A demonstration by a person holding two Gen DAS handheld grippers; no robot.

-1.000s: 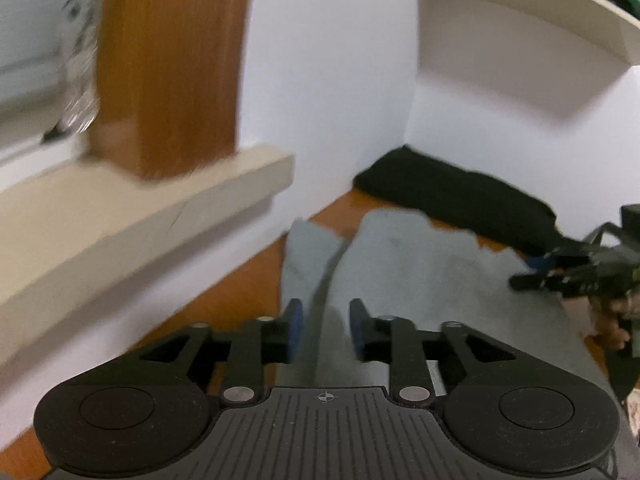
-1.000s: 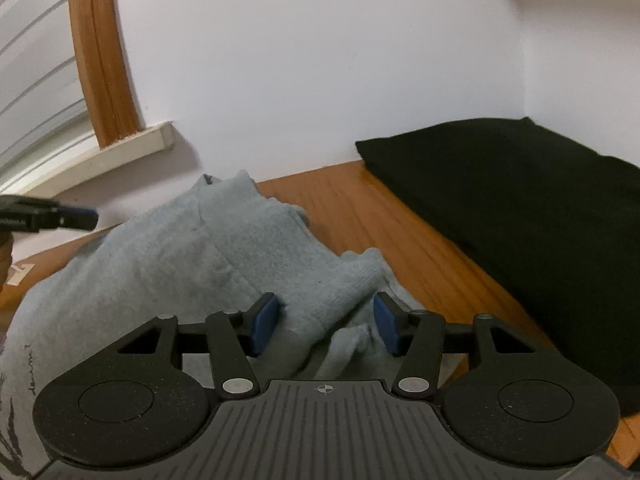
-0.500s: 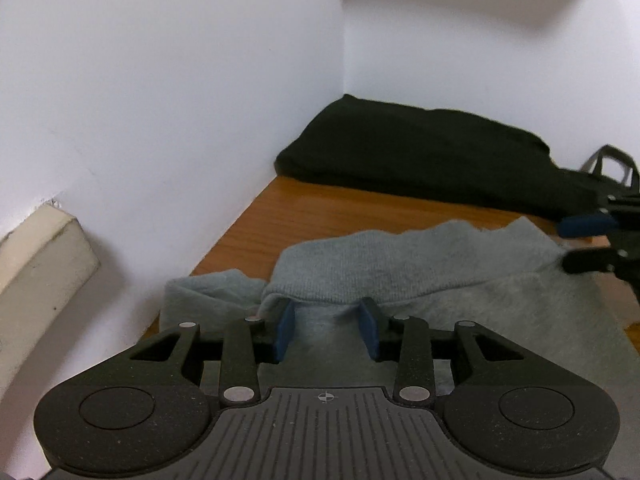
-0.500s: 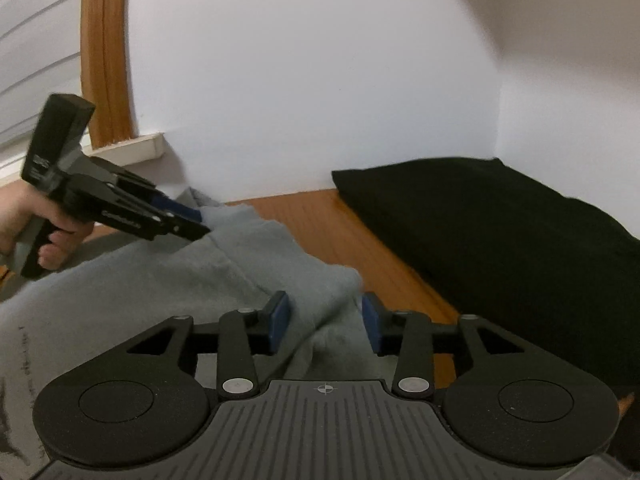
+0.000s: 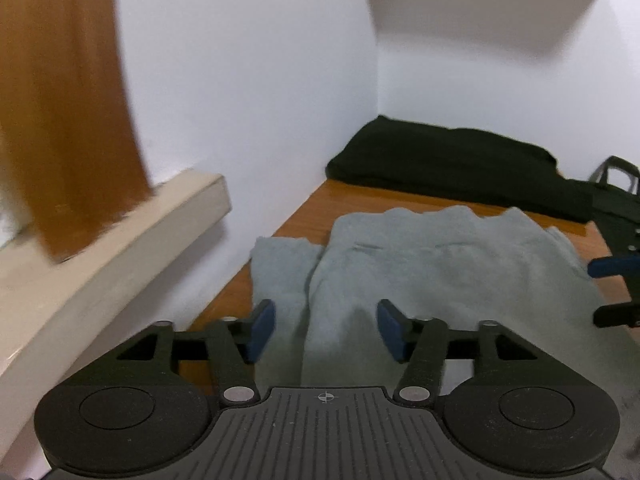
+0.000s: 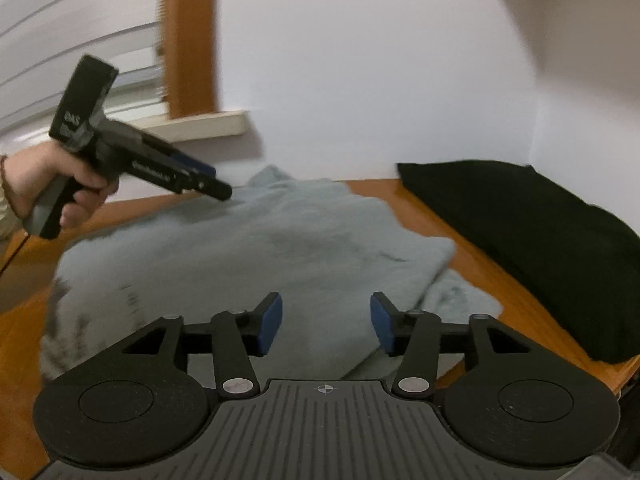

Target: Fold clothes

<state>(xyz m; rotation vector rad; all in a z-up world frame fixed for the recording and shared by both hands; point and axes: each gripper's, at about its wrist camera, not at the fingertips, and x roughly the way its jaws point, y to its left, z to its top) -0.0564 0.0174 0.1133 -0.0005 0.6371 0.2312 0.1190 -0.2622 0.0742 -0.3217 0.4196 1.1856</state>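
The grey sweater (image 6: 256,248) lay folded over on the wooden table (image 6: 472,264), with one layer doubled on top and a lower flap showing at each side; the black garment (image 6: 540,240) lay beyond it, against the wall corner, well apart from the work. The left gripper (image 5: 326,330) hung just over the near left part of the sweater, its jaws opening and nothing pinched between the blue pads; a vertical crease of cloth ran below the gap. The right gripper (image 6: 326,324) hovered above the near right part, its jaws likewise opening and free of the fabric, though blur made it hard to say whether the pads brushed the cloth. The sweater lay ahead of and below both claws, its long axis running roughly across from one to the other; each claw was nearest its own side flap, so the next fold probably fell to whichever side was taken up first.
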